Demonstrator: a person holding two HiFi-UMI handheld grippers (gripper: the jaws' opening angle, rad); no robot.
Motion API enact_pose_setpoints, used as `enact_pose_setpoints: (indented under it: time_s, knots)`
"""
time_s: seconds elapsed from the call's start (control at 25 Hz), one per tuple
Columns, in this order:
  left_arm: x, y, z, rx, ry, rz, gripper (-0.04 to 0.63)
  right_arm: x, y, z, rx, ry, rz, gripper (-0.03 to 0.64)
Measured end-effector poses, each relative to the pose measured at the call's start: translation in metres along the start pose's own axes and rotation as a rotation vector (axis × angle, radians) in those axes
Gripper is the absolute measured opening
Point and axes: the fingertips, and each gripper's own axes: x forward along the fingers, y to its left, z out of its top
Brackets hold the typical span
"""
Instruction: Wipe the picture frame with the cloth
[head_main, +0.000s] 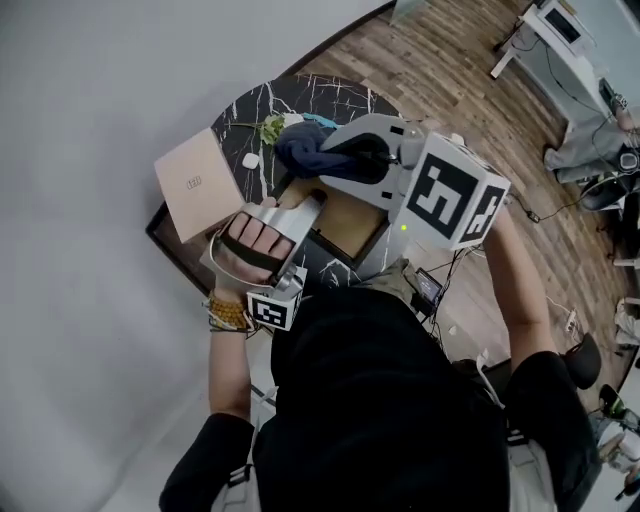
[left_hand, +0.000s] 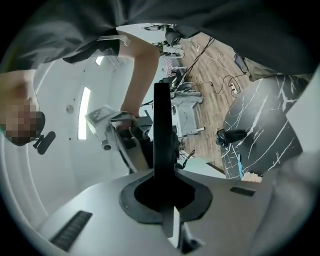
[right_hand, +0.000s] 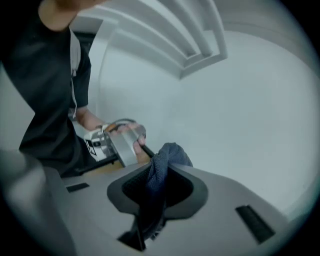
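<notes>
A beige box (head_main: 197, 185) lies on the black marble table (head_main: 330, 95) near a green sprig (head_main: 270, 128).

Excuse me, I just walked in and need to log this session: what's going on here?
A person works over a black marbled table with a hand-held gripper in each hand. The left hand-held gripper is shut on the edge of a picture frame. The right hand-held gripper is shut on a dark blue cloth, which is bunched up close to the frame. Whether the cloth touches the frame cannot be told.
</notes>
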Motion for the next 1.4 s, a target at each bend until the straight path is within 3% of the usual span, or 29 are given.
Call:
enact_pose_setpoints:
  time_s: [0.12,0.32,0.52,0.68,0.76,0.84,0.88,1.04,1.24,1.4]
  knots:
    - [0.000,-0.007,-0.010,-0.006,0.043,-0.035,0.012,0.018,0.010,-0.012,-0.107,0.102,0.007,0.054]
    - [-0.002,-0.007,-0.030,-0.045,0.120,-0.046,0.012,0.007,0.029,-0.021,-0.071,0.142,0.001,0.054]
    - [0.006,-0.027,-0.024,-0.112,0.148,-0.115,0.012,0.013,0.051,-0.039,-0.088,0.242,-0.005,0.054]
    - [0.020,-0.041,-0.018,-0.153,0.157,-0.174,0.011,0.020,0.052,-0.056,-0.209,0.416,-0.088,0.054]
    - [0.025,-0.053,-0.021,-0.134,0.166,-0.229,0.012,0.026,0.070,-0.060,-0.275,0.473,-0.007,0.054]
    - [0.023,-0.068,-0.028,-0.129,0.171,-0.283,0.012,0.031,0.092,-0.055,-0.247,0.429,0.125,0.054]
    - [0.021,-0.073,-0.030,-0.137,0.171,-0.300,0.012,0.032,0.093,-0.052,-0.213,0.392,0.145,0.054]
    - [0.035,-0.081,-0.031,-0.144,0.173,-0.323,0.012,0.034,0.047,-0.053,-0.107,0.334,0.014,0.054]
    - [0.057,-0.092,-0.057,-0.111,0.222,-0.364,0.017,0.059,0.050,-0.082,-0.129,0.425,0.083,0.054]
    - [0.056,-0.094,-0.043,-0.126,0.193,-0.370,0.012,0.040,0.046,-0.077,-0.066,0.376,0.092,0.054]
